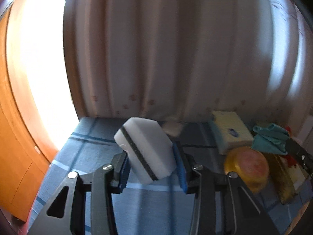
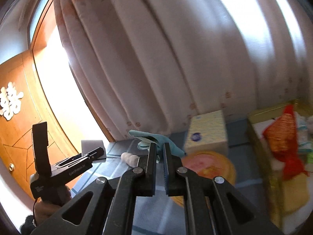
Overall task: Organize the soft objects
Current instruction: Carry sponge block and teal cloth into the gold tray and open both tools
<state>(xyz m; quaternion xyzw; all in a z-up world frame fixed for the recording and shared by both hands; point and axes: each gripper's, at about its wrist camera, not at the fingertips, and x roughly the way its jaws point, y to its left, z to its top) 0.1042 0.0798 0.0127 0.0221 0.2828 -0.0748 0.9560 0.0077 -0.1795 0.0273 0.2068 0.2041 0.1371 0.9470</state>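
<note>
The left gripper (image 1: 151,163) clamps a white sponge (image 1: 145,152) with a dark stripe, held tilted above the blue checked tablecloth (image 1: 82,146). The right gripper (image 2: 160,156) pinches a teal cloth (image 2: 154,139) between nearly closed jaws. This looks like the carrying step: both soft things are lifted. Next, each needs a place, perhaps the gold-rimmed box (image 2: 260,148) at the table's right edge, beyond the tissue box (image 2: 207,135).
</note>
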